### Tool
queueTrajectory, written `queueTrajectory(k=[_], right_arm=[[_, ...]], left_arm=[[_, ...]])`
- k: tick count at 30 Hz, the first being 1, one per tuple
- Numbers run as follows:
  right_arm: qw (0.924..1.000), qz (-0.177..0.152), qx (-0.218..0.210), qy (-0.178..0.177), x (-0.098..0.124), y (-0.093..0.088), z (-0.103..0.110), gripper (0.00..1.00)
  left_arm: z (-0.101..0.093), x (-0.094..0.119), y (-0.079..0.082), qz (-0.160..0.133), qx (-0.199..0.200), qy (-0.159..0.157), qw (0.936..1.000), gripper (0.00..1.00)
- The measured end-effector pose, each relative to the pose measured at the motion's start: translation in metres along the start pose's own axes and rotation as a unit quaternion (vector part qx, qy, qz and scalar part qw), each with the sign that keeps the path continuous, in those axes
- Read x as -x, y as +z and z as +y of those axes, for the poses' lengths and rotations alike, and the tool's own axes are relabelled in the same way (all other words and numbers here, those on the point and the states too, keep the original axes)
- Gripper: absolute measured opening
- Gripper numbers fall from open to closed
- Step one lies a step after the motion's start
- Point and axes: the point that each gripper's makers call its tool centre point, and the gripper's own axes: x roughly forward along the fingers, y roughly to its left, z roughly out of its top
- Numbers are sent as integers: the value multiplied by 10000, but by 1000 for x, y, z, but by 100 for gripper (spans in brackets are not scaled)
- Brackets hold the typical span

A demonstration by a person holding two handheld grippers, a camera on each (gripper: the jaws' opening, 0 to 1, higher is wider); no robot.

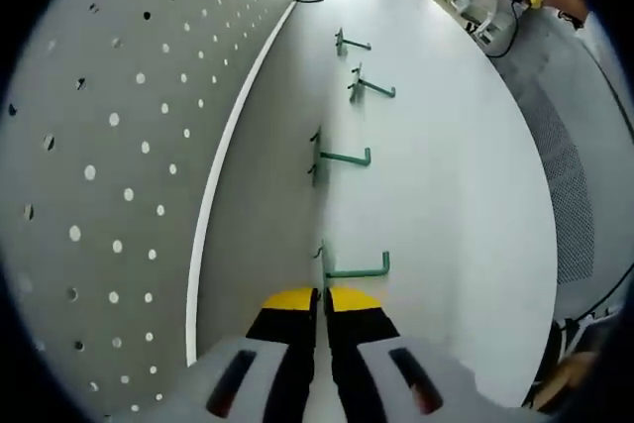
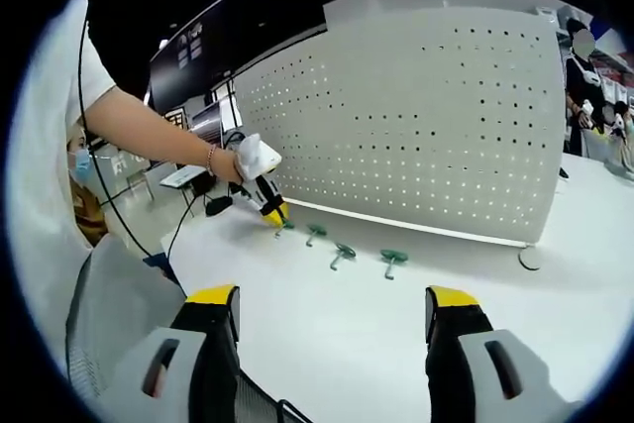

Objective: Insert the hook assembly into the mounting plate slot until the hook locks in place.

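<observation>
In the left gripper view, the left hand-held gripper [image 1: 324,294] was seen with its yellow-tipped jaws brought almost together, only a thin gap left between them. The nearest hook [image 1: 357,267] lay on the white worktop [image 1: 456,195] just beyond the jaw tips, its plate end close to the tips; whether the tips gripped it or merely touched it could not be told. Three more green hooks were laid out in a row farther along the worktop: a second hook [image 1: 342,157], a third hook [image 1: 369,87] and a fourth hook [image 1: 350,44], each well apart from the next. The white pegboard [image 1: 119,165] stood along the left of that row, upright on the worktop.

In the right gripper view, the right hand-held gripper [image 2: 332,314] was held with its jaws wide apart and nothing between them, low over the near edge of the worktop [image 2: 396,344]. The row of hooks [image 2: 342,253] was seen well beyond it, in front of the pegboard [image 2: 416,126]. At the left end of that row, the left hand-held gripper [image 2: 275,215] was pointed down at the end hook, held in a white-gloved hand [image 2: 253,158], with the bare forearm stretched in from the left. Other people were seen standing at the far right.
</observation>
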Motion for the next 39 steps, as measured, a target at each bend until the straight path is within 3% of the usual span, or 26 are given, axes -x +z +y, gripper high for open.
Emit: queueTrajectory(k=[12,13,14,15,19,22,24,32,39], right_arm=[[10000,-53,-1,-13,0,2,-1,74],[10000,-52,1,-14,1,2,-1,74],[10000,-62,-3,-19,1,3,-2,74],[10000,-70,-6,-23,1,4,-2,74],[9999,-95,-16,-38,3,5,-3,74],[9999,-111,-4,-37,3,6,-3,74],[9999,-146,-33,-51,3,8,-4,74],[9998,-201,-18,-33,2,11,-1,74],[9996,-297,-25,-27,3,18,-1,74]], left_arm=[[-1,0,0,2,13,42,10000,3],[0,1,1,-46,-290,134,9995,3],[-2,1,2,-101,-166,109,9998,3],[-2,2,9,-378,110,97,9992,3],[13,11,15,-752,318,447,9957,3],[16,20,21,-883,392,556,9938,3],[16,22,26,-1137,587,519,9904,3],[17,38,43,-1654,789,622,9811,2],[14,47,54,-1919,902,720,9746,2]])
